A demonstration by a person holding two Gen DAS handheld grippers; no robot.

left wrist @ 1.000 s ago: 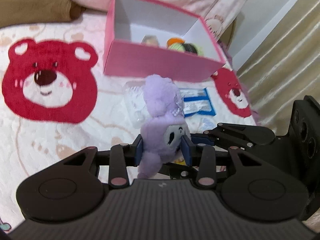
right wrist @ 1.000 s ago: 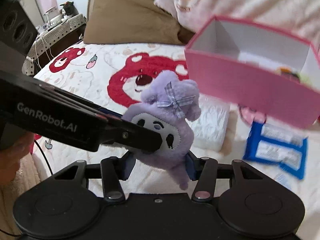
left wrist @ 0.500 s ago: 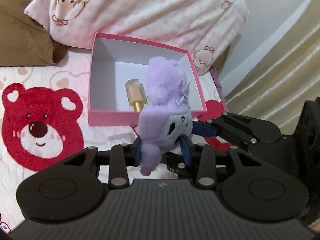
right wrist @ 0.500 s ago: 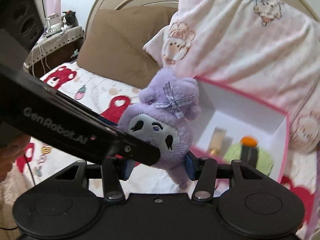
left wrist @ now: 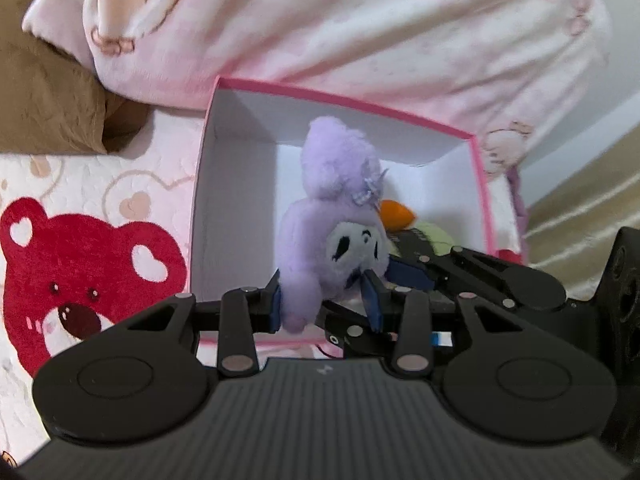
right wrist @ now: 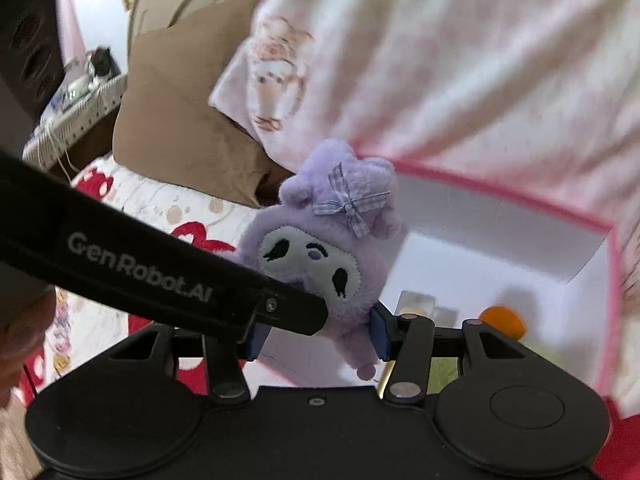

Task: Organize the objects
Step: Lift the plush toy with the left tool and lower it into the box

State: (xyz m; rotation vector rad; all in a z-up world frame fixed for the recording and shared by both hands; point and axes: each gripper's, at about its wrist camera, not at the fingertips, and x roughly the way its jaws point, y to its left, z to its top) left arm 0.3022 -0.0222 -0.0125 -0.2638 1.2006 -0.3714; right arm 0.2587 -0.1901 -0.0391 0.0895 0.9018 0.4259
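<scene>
On my far left there's the bear-print bedspread (left wrist: 92,264) and the brown pillow (left wrist: 44,92), then the pink box (left wrist: 202,200) backed against the pink pillow (left wrist: 360,32). I've got the purple plush (left wrist: 320,240) pinched by both claws at once: my left gripper (left wrist: 323,306) is clamped on its lower body, and my right gripper (right wrist: 316,334) is clamped on it too, crossing in from the other side. The plush hangs in the air over the box opening, not touching its floor as far as I can tell. Inside, further right, sit an orange-topped green toy (left wrist: 400,216) and a small gold-capped bottle (right wrist: 416,304).

My worry is the double grip: if one claw lets go late, I judge the toy could be tugged sideways and catch the box rim, or tip the light box. Dropping it straight down may land it on the items already inside.

The plush stands roughly upright, long axis vertical, ears and bow (right wrist: 348,200) up, feet down, its face turned toward my right-hand camera
</scene>
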